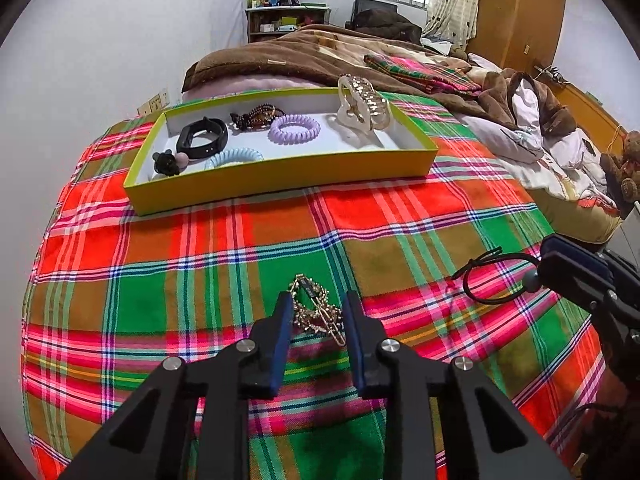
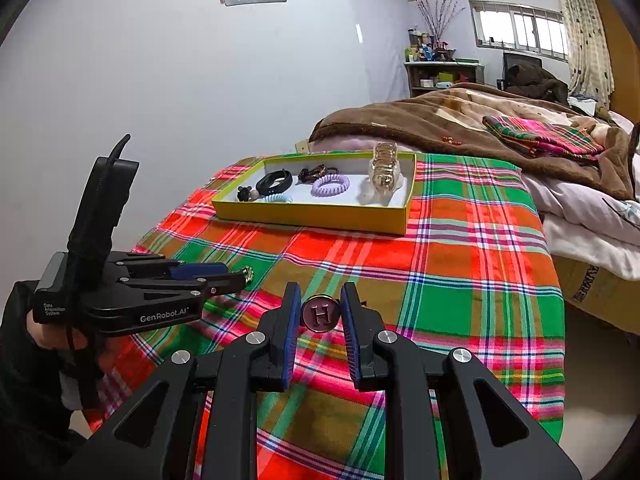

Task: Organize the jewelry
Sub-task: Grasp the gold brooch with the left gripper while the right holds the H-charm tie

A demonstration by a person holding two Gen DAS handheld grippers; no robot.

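A yellow-green tray (image 1: 280, 176) (image 2: 312, 216) sits at the far side of the plaid cloth. It holds a black band (image 1: 202, 138), a purple coil tie (image 1: 295, 129), a blue coil tie (image 1: 234, 158), a brown beaded piece (image 1: 258, 116) and a clear claw clip (image 1: 362, 106). My left gripper (image 1: 316, 312) is shut on a gold chain hair clip (image 1: 316, 308), at the cloth. My right gripper (image 2: 320, 314) is shut on a round "H" button hair tie (image 2: 321, 314); in the left wrist view its black elastic loop (image 1: 496, 276) hangs from the right gripper (image 1: 560, 272).
The plaid cloth (image 2: 460, 280) covers the bed end. A brown blanket (image 2: 440, 120) and white bedding (image 1: 532, 136) lie behind and to the right. A folded plaid cloth (image 2: 540, 136) rests on the blanket. The white wall is at the left.
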